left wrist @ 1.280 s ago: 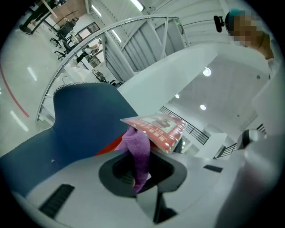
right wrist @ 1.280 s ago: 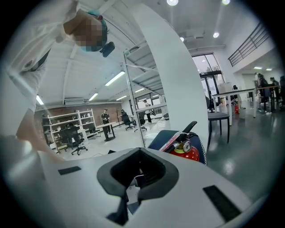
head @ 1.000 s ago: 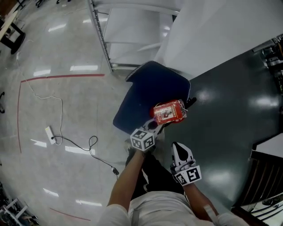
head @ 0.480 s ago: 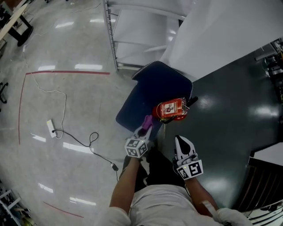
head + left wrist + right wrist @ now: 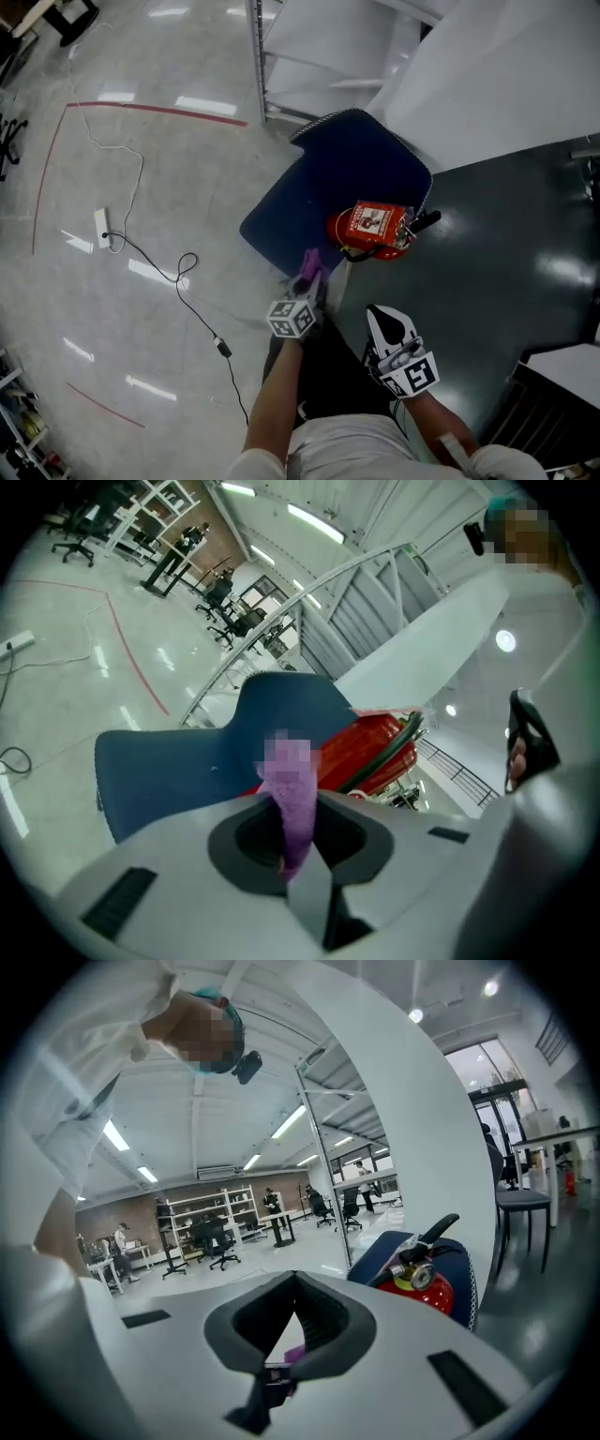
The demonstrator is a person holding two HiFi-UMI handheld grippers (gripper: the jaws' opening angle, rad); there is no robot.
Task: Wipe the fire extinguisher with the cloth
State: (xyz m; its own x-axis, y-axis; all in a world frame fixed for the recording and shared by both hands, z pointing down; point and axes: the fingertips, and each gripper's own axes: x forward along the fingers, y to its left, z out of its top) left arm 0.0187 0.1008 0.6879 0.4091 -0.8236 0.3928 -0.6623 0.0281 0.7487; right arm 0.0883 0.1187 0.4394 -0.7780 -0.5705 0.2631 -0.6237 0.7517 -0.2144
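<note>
The red fire extinguisher (image 5: 373,232) lies on its side on a dark blue chair seat (image 5: 328,187), its black handle (image 5: 420,223) toward the dark table (image 5: 497,281). My left gripper (image 5: 309,279) is shut on a purple cloth (image 5: 307,264), a short way in front of the extinguisher's base and not touching it. In the left gripper view the cloth (image 5: 291,794) sticks up from the gripper (image 5: 292,822), with the extinguisher (image 5: 380,747) behind it. My right gripper (image 5: 381,315) hangs over the table edge, jaws together and empty. Its own view shows the gripper (image 5: 295,1283) and the extinguisher (image 5: 427,1279) ahead to the right.
A white cable and power strip (image 5: 101,228) lie on the glossy floor at left, near a red tape line (image 5: 150,108). A metal rack frame (image 5: 258,56) and a white panel (image 5: 487,84) stand behind the chair. A dark chair (image 5: 525,1204) stands far right.
My left gripper has drawn back with the cloth from the extinguisher's near end toward the person. The right gripper has kept its place.
</note>
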